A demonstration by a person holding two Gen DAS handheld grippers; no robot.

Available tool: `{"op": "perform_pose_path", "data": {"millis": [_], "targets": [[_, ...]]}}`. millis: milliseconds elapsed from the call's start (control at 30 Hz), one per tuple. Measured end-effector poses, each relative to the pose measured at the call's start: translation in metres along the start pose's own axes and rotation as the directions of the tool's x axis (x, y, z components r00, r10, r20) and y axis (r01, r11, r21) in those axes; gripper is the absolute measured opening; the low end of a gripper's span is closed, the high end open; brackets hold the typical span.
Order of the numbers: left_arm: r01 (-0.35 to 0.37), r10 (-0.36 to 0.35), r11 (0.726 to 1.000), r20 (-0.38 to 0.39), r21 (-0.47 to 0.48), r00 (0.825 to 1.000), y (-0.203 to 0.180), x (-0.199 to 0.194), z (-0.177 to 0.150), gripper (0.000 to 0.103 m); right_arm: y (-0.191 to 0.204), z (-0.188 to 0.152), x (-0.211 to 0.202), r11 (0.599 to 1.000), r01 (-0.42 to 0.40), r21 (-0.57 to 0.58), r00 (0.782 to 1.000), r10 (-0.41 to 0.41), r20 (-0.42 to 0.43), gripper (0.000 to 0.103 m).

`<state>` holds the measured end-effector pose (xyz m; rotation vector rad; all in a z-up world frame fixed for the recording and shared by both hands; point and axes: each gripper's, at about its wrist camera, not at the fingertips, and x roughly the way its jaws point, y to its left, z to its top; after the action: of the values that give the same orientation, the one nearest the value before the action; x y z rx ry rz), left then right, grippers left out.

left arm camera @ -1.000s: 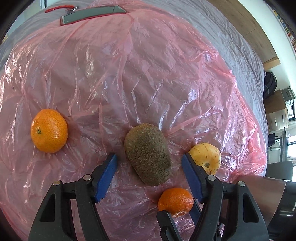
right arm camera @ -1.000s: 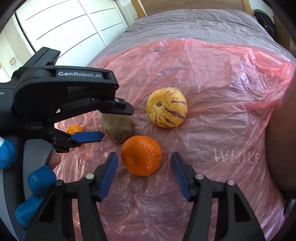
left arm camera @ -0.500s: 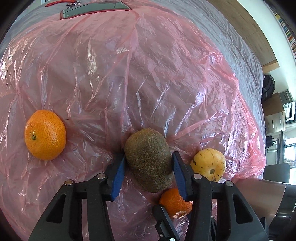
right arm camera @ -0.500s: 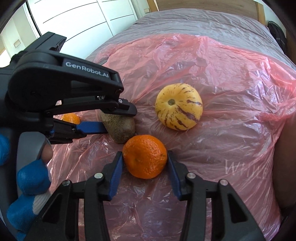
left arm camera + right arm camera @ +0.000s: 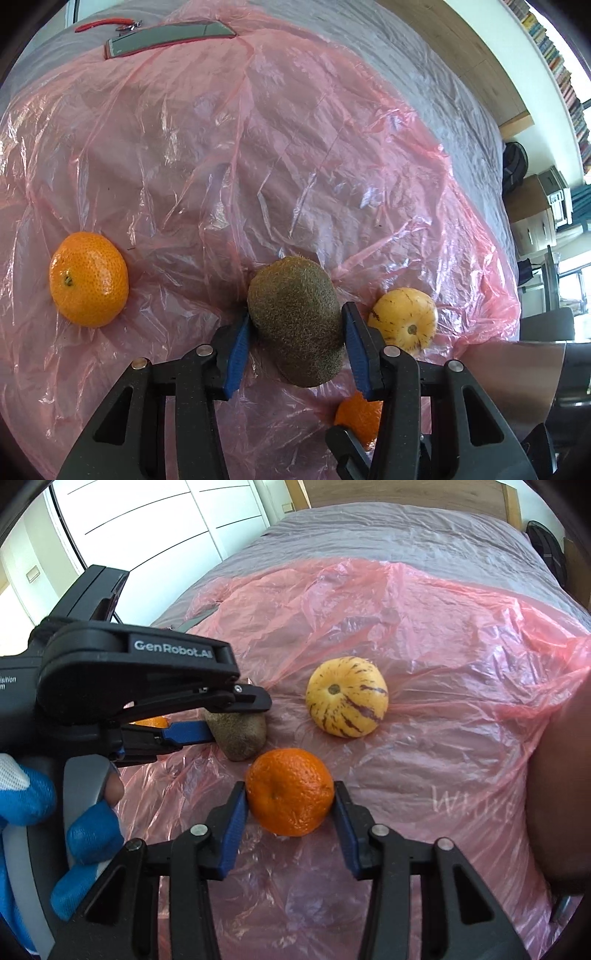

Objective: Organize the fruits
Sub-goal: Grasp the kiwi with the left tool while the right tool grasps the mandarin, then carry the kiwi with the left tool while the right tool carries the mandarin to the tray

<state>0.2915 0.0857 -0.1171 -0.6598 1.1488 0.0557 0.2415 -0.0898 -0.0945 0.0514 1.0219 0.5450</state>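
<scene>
On a pink plastic sheet (image 5: pixel 443 635) over the grey bed (image 5: pixel 388 528), the left gripper (image 5: pixel 295 328) has just clamped a kiwi (image 5: pixel 297 317); the right gripper (image 5: pixel 290 805) has closed on a mandarin (image 5: pixel 290 790), with white wardrobe doors (image 5: pixel 155 528) beyond.

Grey bed (image 5: pixel 424 542), white wardrobe doors (image 5: pixel 166 528), bookshelf (image 5: pixel 554 55)

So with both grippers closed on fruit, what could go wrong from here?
1. The left gripper pinches the kiwi near its far end, so it could pivot out when lifted.
2. The right gripper holds the round orange, which might roll free.
3. The loose plastic sheet may snag and drag the striped yellow fruit.
</scene>
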Motion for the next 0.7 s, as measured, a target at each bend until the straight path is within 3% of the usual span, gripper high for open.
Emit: {"op": "perform_pose_path", "data": {"millis": [700], "targets": [[0.053,-0.064,0.978,0.047,0.200,0.997,-0.006,-0.081,-0.074,0.042,0.000,-0.062,-0.086,0.994,0.066,0.085,0.997,-0.068,0.022,0.050]]}}
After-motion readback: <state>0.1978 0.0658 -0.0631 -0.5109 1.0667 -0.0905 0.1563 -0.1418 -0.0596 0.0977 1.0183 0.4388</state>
